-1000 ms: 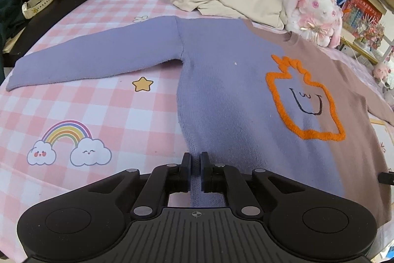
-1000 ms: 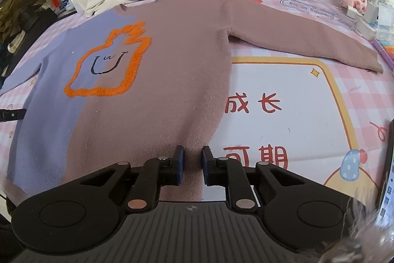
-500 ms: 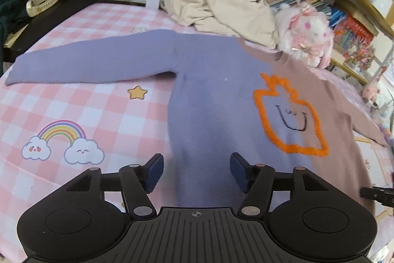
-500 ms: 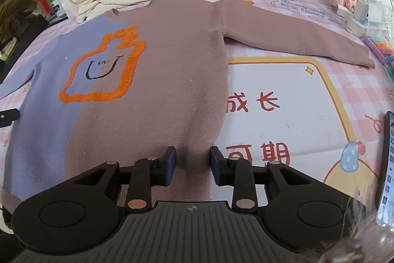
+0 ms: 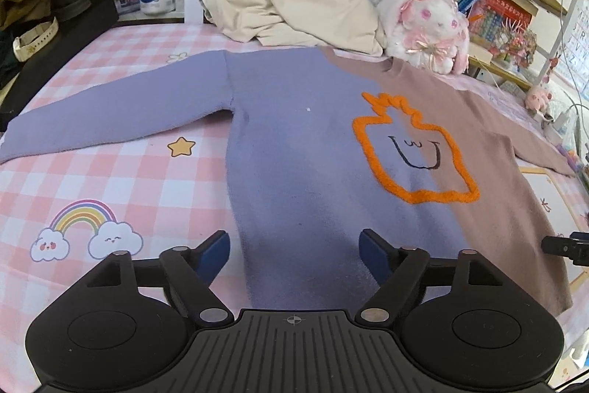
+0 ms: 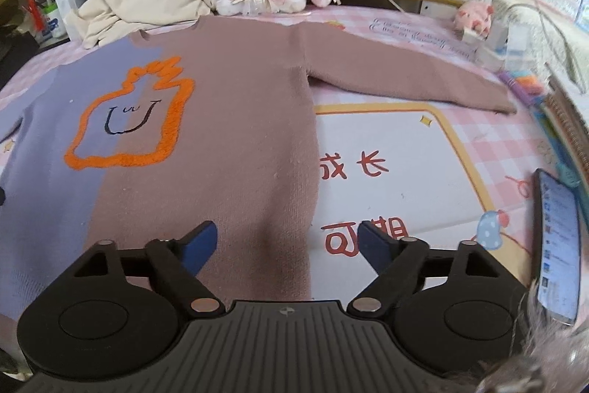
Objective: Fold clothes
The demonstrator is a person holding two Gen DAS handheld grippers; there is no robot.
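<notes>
Clearly, in the left wrist view the sweater (image 5: pixel 313 150) lay flat on the pink checked cover (image 5: pixel 121 179), front side up, with both sleeves stretched out to the sides. Its left half was purple and its right half was brown, and an orange outlined figure (image 5: pixel 412 157) with a small drawn face sat across the line between the two colours. The left gripper (image 5: pixel 294 255) was just over the purple hem of the sweater. Its jaws had just been opening and stood wide apart; the hem lay between them, but the pads did not press on it. A beige garment (image 5: pixel 294 10) lay crumpled just behind the sweater's collar, and a white plush rabbit (image 5: pixel 423 24) sat beside the collar on the brown side. A rainbow print (image 5: pixel 83 227) was on the cover, near the purple hem.

In the right wrist view the brown half of the sweater (image 6: pixel 235 120) was nearest, and its brown sleeve (image 6: pixel 405 76) reached out away from the body. The right gripper (image 6: pixel 285 244) was over the brown hem at the sweater's side edge. Its jaws also had just been opening and were released, gripping nothing. A phone (image 6: pixel 559 245) lay well apart from the sweater, on the brown sleeve's side.
</notes>
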